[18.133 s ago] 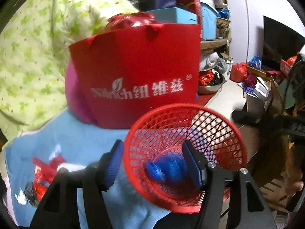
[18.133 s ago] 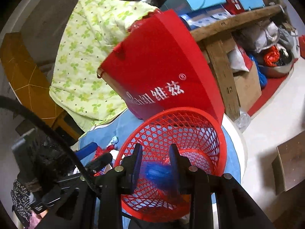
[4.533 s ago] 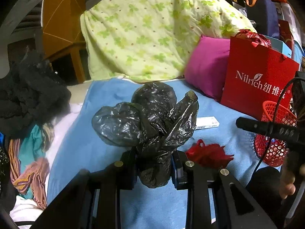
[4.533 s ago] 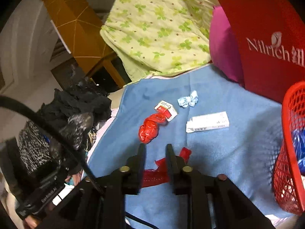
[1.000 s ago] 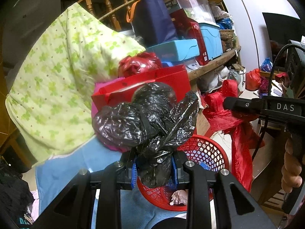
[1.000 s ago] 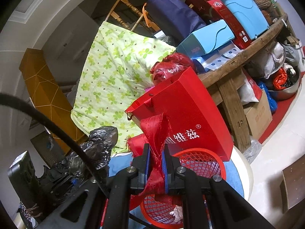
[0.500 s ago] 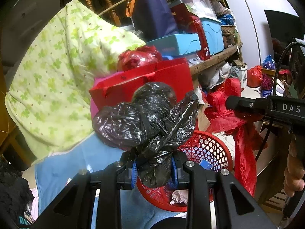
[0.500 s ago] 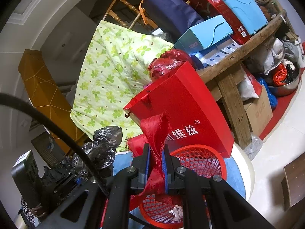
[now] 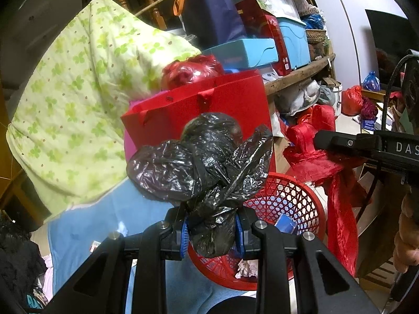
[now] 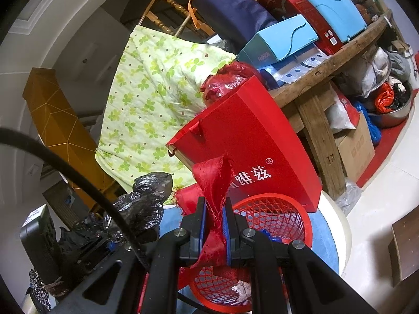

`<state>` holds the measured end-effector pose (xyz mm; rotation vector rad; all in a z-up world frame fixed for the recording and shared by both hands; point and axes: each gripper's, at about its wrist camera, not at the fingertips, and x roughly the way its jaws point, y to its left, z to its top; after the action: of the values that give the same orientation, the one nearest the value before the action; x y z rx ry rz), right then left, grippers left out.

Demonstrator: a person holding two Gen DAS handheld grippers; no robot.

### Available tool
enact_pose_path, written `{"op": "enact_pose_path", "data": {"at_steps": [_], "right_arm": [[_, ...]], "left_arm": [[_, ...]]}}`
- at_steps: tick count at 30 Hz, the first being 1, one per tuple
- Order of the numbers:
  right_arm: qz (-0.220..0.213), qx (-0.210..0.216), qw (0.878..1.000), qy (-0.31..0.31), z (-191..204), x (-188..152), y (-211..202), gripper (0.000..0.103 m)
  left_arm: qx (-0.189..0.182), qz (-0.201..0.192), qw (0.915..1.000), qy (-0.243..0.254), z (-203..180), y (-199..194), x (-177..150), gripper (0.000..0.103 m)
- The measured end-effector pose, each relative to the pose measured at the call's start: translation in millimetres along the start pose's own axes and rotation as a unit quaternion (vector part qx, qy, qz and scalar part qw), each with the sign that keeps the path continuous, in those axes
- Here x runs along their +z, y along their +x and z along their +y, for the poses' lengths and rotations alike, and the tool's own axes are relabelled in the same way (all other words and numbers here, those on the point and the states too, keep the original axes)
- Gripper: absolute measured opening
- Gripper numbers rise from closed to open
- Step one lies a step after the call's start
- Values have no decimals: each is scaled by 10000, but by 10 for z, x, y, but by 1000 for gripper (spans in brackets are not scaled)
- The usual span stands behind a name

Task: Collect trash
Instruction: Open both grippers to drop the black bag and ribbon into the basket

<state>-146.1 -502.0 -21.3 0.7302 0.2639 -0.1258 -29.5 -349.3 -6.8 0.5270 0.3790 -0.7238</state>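
- Your left tongs (image 9: 211,231) are clamped on the crumpled black bag (image 9: 204,162), with the red basket (image 9: 285,204) just beyond and below them.
- Right tongs (image 10: 214,231) pinch the red cloth strip (image 10: 213,183) above that basket.
- Risk: the long strip may drape over the rim and hang outside.
- Risk: the puffy bag may roll off the rim.
- Tight behind: the red gift bag (image 10: 251,154) crowds the basket; the floor side stays open.

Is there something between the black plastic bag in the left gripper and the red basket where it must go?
Nothing visible blocks it. The left gripper is shut on the black plastic bag, directly over the near rim of the red basket, whose mouth is open. The red cloth strip in the right gripper hangs at the basket's right side.
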Motion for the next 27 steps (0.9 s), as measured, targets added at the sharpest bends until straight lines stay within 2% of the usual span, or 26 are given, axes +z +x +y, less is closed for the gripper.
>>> {"op": "enact_pose_path", "data": {"at_steps": [12, 17, 19, 21, 27], "right_arm": [[125, -89, 9999, 57, -45, -58, 123, 12], [240, -189, 9994, 185, -151, -107, 272, 14], [287, -235, 9989, 295, -216, -135, 336, 15], [312, -295, 9983, 393, -288, -171, 413, 16], [456, -343, 9968, 567, -395, -259, 542, 24]], "left_arm": [[-40, 187, 9998, -22, 5, 152, -45, 30], [-388, 483, 9978, -227, 67, 321, -108, 33], [-618, 654, 9950, -434, 129, 425, -160, 39], [-779, 756, 9921, -629, 197, 498, -218, 55], [-780, 701, 9895, -992, 445, 492, -348, 67]]}}
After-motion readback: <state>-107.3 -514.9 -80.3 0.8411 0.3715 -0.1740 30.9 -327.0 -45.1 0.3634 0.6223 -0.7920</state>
